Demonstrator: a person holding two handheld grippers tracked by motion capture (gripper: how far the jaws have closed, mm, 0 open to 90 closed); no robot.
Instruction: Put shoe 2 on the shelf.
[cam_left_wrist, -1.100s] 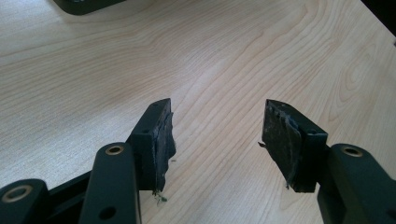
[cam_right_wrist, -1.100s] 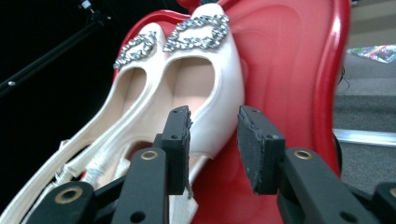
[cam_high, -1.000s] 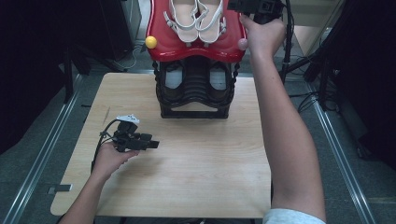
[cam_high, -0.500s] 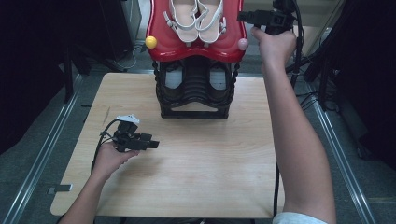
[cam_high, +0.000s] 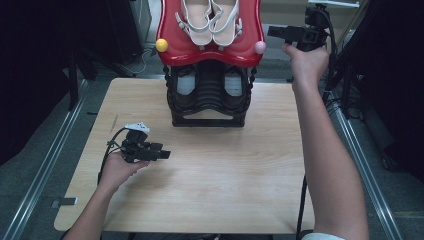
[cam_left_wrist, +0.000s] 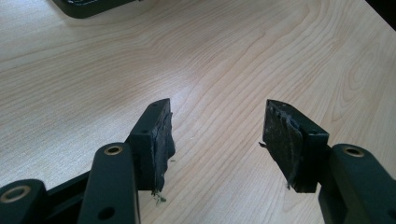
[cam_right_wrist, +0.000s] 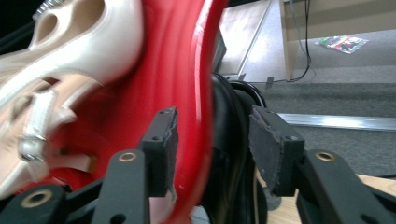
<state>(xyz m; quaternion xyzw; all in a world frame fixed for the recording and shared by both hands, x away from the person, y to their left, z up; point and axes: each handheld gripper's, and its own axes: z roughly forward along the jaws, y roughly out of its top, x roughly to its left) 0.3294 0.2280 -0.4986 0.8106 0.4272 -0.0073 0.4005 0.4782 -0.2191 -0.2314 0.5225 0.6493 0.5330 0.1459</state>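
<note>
The right gripper (cam_high: 274, 32), jaws apart and just opened wider, hung at three o'clock of the red shoe tray (cam_high: 172, 46) holding white sandals (cam_high: 210, 19); the edge lay between them unclamped. The left gripper (cam_high: 165, 154) rested apart over the table (cam_high: 225, 185).

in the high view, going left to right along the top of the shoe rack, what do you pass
yellow ball → pair of white sandals on the red top shelf → pink ball → right hand-held gripper, jaws just opened, nothing gripped
</note>
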